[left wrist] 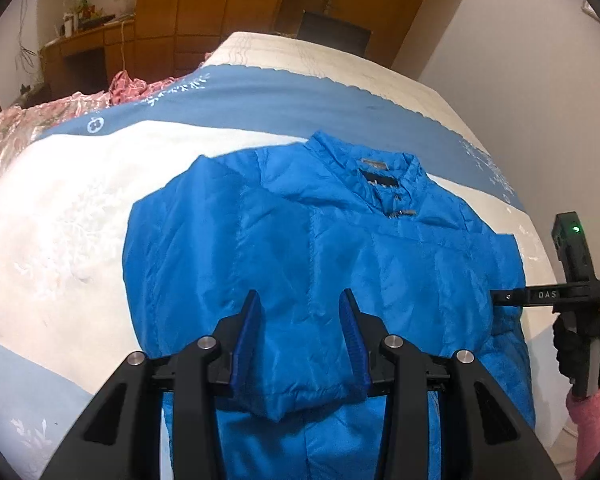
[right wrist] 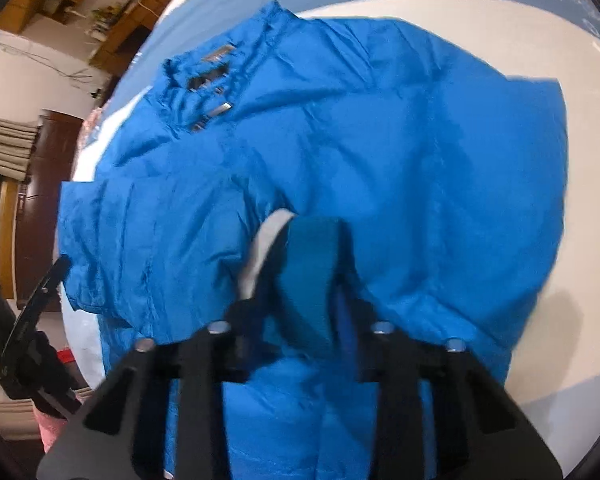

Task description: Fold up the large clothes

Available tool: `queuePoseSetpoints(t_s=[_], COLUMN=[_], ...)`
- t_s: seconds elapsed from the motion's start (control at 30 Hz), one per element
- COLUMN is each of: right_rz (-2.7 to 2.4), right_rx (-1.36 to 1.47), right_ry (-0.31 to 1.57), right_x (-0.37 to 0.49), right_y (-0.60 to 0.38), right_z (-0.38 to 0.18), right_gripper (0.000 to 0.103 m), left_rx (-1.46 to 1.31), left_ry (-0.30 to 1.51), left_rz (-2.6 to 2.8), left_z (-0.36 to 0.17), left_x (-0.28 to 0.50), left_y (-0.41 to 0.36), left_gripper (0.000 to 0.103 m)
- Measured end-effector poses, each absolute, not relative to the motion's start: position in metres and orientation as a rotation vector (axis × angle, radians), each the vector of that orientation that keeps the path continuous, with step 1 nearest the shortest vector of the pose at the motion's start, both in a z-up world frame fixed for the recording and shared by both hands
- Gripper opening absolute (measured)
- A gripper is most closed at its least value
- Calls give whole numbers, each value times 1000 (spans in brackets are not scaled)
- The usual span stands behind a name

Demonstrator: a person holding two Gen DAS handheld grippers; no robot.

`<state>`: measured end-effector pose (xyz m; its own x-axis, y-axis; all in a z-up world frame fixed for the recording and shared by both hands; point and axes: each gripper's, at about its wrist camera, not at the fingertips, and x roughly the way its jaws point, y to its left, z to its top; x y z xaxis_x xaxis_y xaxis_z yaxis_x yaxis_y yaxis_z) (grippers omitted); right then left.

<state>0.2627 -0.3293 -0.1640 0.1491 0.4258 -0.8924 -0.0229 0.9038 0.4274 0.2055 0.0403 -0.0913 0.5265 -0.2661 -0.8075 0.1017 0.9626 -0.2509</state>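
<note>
Left tongs [left wrist: 300, 312] sit parted over the blue jacket [left wrist: 320, 240] w/ a folded-up hem bit between the pads, can't tell if they pinch it. Right tongs [right wrist: 300, 248] look clenched on a fabric fold. Jacket's flat on the bed [left wrist: 60, 220], sleeves tucked in, bottom-to-collar fold prob still left imo.

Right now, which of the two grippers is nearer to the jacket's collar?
Hard to call, perhaps the left. The left gripper holds a fold low on the blue jacket, straight below the collar. The right gripper grips fabric near the hem, off to the side.
</note>
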Motion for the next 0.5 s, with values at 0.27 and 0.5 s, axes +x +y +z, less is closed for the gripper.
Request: queuePoseSetpoints(t_s=[0.27,0.5], right_rz=[157,89], right_rx=[278,297], right_ry=[1254,1366], right_x=[265,259], right_y=[-381,-407], right_z=[-119,-171], right_gripper=[14,14], left_rx=[-150,-93], left_ry=[986,1101], left_rz=[-189,-154], left_z=[-91,-139], left_x=[222,243], left_y=[36,27], left_gripper=[41,41])
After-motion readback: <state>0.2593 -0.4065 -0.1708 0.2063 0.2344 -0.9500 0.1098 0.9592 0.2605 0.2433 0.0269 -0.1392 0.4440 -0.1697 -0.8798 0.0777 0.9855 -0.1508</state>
